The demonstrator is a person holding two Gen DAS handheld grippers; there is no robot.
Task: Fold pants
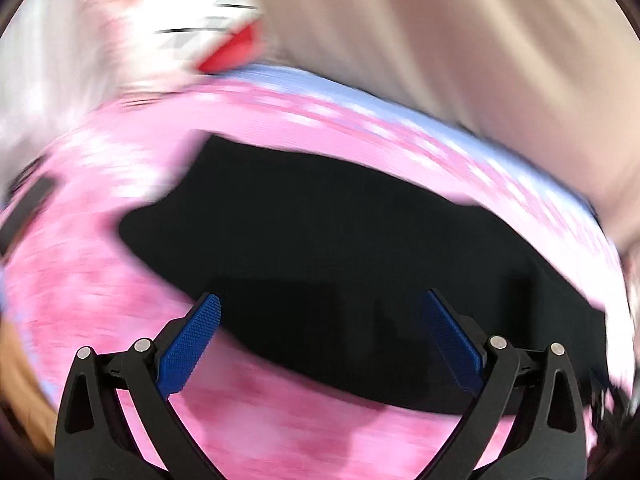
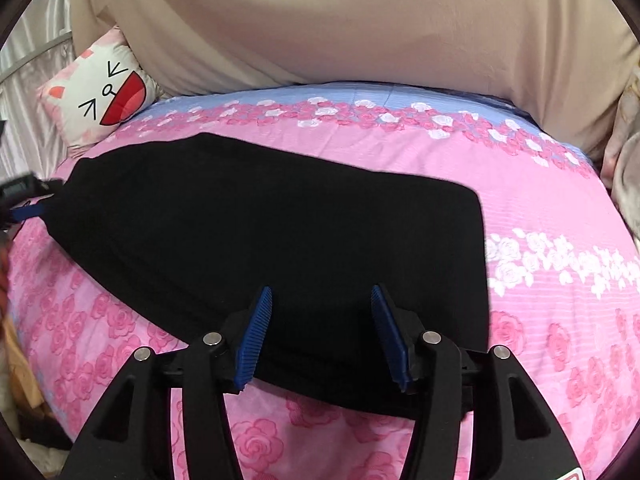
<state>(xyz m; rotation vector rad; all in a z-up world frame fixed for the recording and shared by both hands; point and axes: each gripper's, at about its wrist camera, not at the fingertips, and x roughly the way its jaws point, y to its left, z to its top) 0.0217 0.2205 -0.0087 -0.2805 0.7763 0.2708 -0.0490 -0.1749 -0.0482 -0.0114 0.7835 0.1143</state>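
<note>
Blue-padded right tongs [image 2: 322,332] stand with jaws apart and nothing pinched, hovering at the near hem of the black pants [image 2: 272,232]. Left tongs [image 1: 320,340] likewise gape wide and empty over the same dark cloth; that view is smeared by blur. The pants lie flat as one long folded strip across the pink rose bedspread [image 2: 540,360] of the bed, their square end to the right and the tapering end running left, where a tip of the left tongs shows at the edge of the right wrist view. Beyond sit a cat-face cushion [image 2: 100,92] and a beige fabric mass [image 2: 360,20].

Risks, as I judge them: black on black hides the layers, so a grab may catch only the top one and pull the fold askew; pads could also snag the bedspread beneath.
</note>
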